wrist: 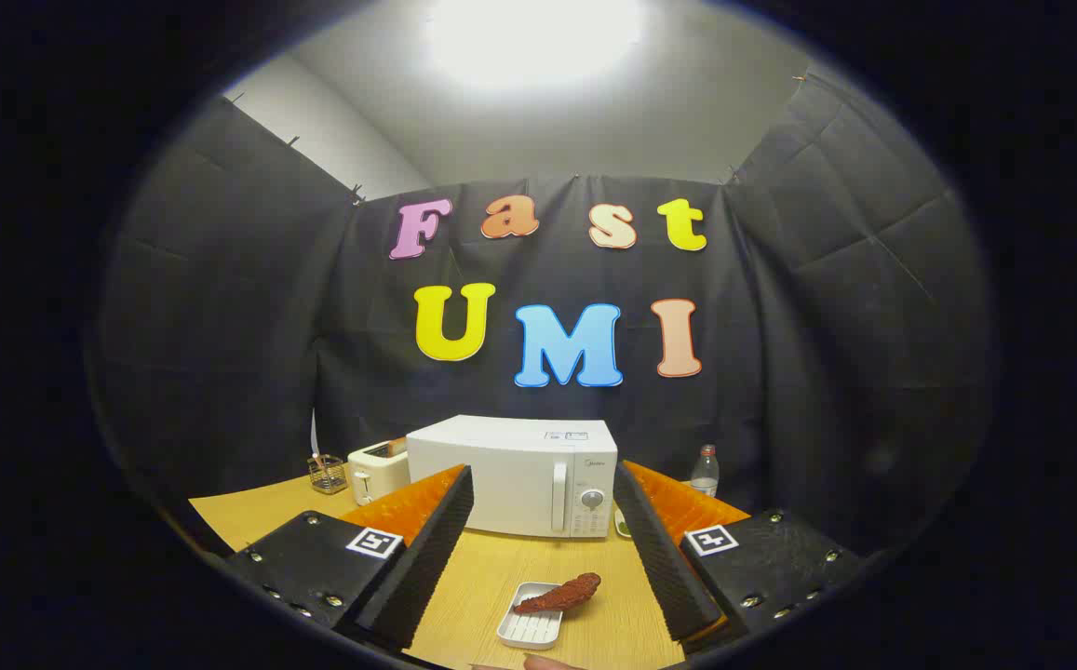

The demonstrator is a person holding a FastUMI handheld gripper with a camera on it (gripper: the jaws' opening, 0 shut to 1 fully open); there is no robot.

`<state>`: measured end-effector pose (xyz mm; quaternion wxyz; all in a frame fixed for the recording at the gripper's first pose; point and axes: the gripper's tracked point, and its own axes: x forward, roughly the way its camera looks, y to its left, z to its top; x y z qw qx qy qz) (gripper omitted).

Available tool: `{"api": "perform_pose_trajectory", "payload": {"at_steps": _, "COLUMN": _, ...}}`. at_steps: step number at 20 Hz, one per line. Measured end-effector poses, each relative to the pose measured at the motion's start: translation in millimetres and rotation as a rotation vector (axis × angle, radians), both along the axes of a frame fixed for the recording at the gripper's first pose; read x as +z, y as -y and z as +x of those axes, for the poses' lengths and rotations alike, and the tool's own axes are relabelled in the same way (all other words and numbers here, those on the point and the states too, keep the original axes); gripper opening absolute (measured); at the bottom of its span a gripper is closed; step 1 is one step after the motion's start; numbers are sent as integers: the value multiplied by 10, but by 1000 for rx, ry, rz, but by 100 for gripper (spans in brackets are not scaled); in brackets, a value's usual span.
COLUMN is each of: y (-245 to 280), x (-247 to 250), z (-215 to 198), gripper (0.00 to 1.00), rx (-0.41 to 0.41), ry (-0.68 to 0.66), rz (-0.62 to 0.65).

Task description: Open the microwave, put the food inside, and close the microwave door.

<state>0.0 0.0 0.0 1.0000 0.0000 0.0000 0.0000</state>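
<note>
Gripper fingers spread wide before the closed white box-shaped microwave; missing its slim vertical handle risks shoving it.

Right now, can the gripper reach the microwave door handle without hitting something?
Probably yes: the gripper is open, and the microwave handle lies straight beyond its fingers. Only the low tray with food sits between.

A toaster, wire basket and bottle stand on the table.
</note>
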Motion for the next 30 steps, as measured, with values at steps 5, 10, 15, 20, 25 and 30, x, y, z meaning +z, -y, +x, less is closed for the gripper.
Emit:
{"api": "perform_pose_trajectory", "payload": {"at_steps": 5, "y": -21, "x": -43, "z": 21, "gripper": 95, "rx": 0, "ry": -8, "rz": -6}}
{"api": "perform_pose_trajectory", "payload": {"at_steps": 10, "y": -43, "x": -37, "z": 20, "gripper": 95, "rx": 4, "ry": -10, "rz": -10}}
{"api": "perform_pose_trajectory", "payload": {"at_steps": 15, "y": -48, "x": -44, "z": 17, "gripper": 95, "rx": 2, "ry": -9, "rz": -12}}
{"api": "perform_pose_trajectory", "payload": {"at_steps": 20, "y": -51, "x": -65, "z": 57, "gripper": 95, "rx": 1, "ry": -6, "rz": -4}}
{"api": "perform_pose_trajectory", "payload": {"at_steps": 25, "y": -133, "x": -166, "z": 214, "gripper": 95, "rx": 18, "ry": -8, "rz": 5}}
{"api": "perform_pose_trajectory", "payload": {"at_steps": 30, "y": -172, "x": -434, "z": 599, "gripper": 95, "rx": 30, "ry": -32, "rz": -3}}
